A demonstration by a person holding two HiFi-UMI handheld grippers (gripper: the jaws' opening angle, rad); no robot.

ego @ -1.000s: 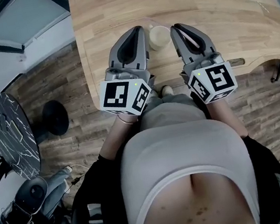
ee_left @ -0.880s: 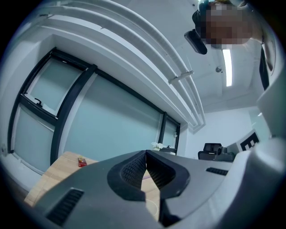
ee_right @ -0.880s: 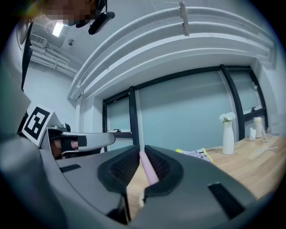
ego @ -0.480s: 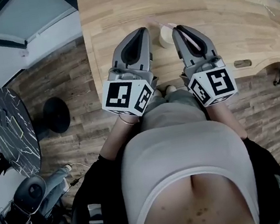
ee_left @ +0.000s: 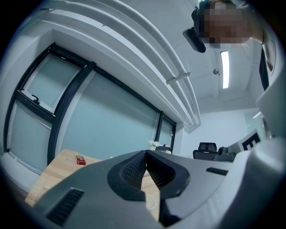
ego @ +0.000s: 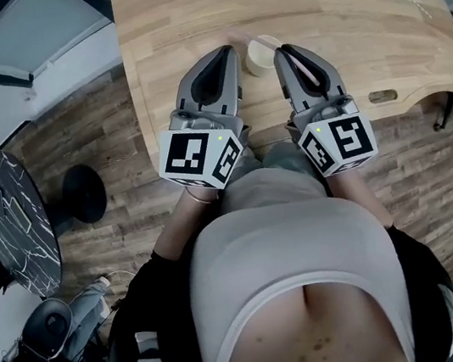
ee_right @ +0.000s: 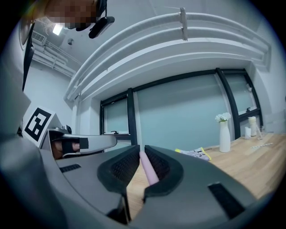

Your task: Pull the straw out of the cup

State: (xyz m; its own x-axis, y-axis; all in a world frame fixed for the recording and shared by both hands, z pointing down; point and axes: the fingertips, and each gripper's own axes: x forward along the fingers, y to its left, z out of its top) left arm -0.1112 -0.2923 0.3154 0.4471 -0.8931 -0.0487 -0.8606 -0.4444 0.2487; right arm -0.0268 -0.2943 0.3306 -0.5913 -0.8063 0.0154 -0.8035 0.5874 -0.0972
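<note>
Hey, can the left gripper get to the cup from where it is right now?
Probably yes. The cup stands on the table just right of the left gripper, with nothing between them. Its jaws are together, though, so they would have to open first.

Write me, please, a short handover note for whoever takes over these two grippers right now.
Left gripper: shut, empty, just left of the cup.
Right gripper: shut on the pink straw, just right of the cup.
Cup: upright near the front edge of the table; no straw shows in it.
Done: straw gripped and seemingly out.
To do: carry it clear and set it down.
</note>
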